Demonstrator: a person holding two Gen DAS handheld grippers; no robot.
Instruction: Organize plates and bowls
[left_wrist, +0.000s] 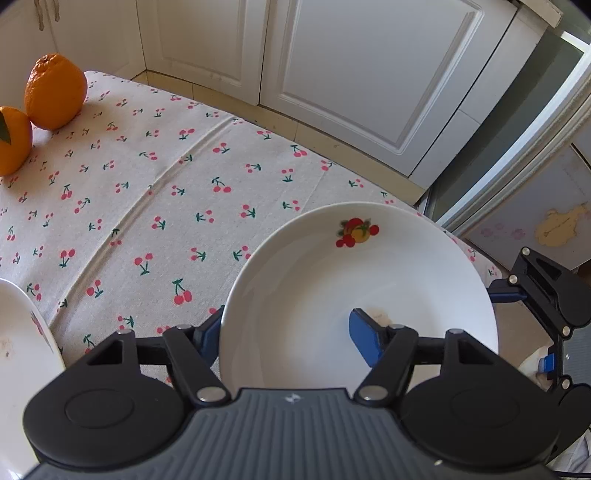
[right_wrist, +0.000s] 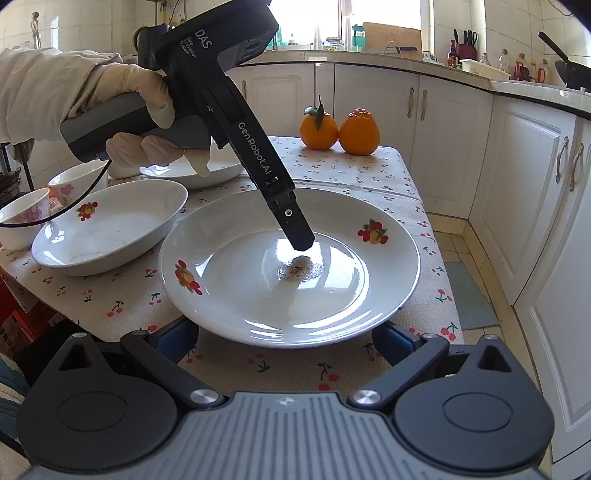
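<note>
Where the plate (right_wrist: 291, 266) lies: flat on the cherry-print tablecloth (right_wrist: 369, 173), at the table's near right corner, with a dried smear (right_wrist: 301, 267) in its well.
Left gripper (left_wrist: 288, 334): spread, straddling the plate's rim; one blue pad (left_wrist: 364, 339) sits inside the well and the other is outside the rim. The jaws have not pinched the rim.
Right gripper (right_wrist: 286, 341): released and wide; its two fingers flank the plate's near edge, low beside the rim, and grip nothing.
Left hand (right_wrist: 140, 110): gloved, wrapped round the gripper's handle, with the tool angled steeply down into the plate.
Other dishes: a second deep plate (right_wrist: 110, 229) just left of the first; a third plate (right_wrist: 192, 173) behind, partly hidden by the hand; two small flowered bowls (right_wrist: 26, 218) at the far left.
Bystanders: two oranges (right_wrist: 338, 129) at the back of the table, well apart from the dishes.
Step in hand: probably taking hold of the first plate, so that it can be stacked with its fellows.
Next move: likely closing the left jaws on the rim, then lifting level toward the second deep plate. The glazed rim looks slippery, so a firm, deep bite matters; the right gripper could steady the near edge.
</note>
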